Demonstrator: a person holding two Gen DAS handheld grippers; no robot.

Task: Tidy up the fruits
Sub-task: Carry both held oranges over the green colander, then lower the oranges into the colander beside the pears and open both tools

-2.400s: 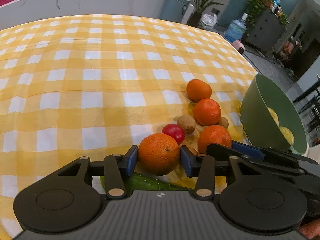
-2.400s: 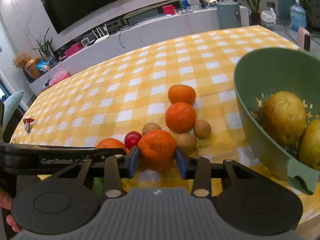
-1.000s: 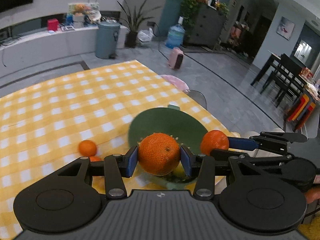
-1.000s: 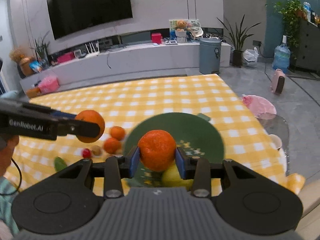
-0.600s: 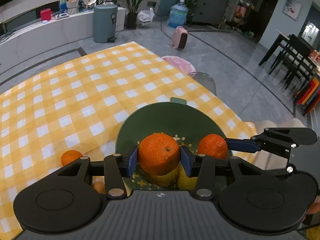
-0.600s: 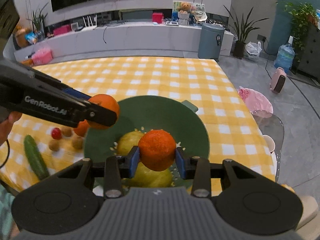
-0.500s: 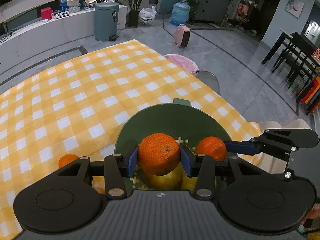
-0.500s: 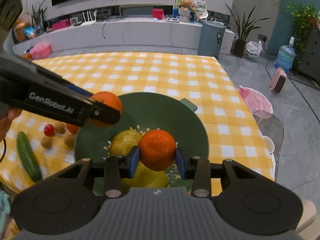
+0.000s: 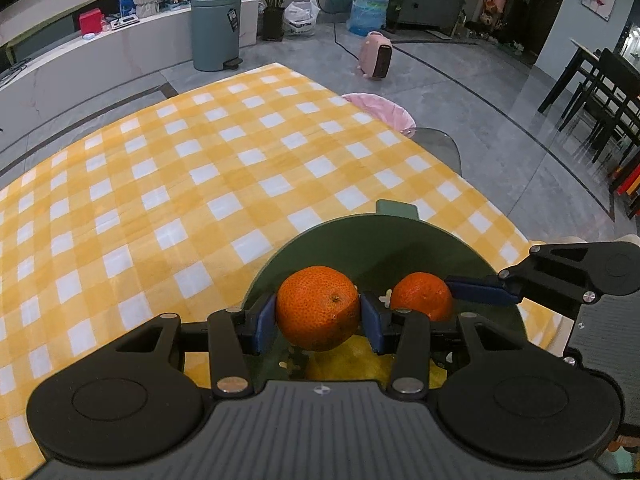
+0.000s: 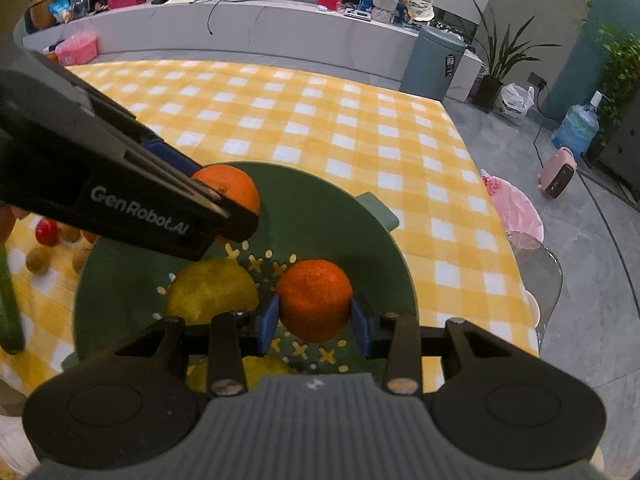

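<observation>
Both grippers hang over the green bowl on the yellow checked tablecloth. My left gripper is shut on a large orange, pressed between its blue pads. In the right wrist view that left gripper reaches in from the left with its orange above the bowl's left side. My right gripper is shut on a smaller orange; the left wrist view shows the same fruit at the right. Yellow pears lie in the bowl beneath.
Left of the bowl lie a red fruit, brown kiwis and a green cucumber. The table edge runs close to the bowl's right side, with a glass chair and a pink stool beyond.
Both grippers have sunk toward the bowl with their oranges, and the bowl now looks larger and closer under each. Grips are unchanged.
</observation>
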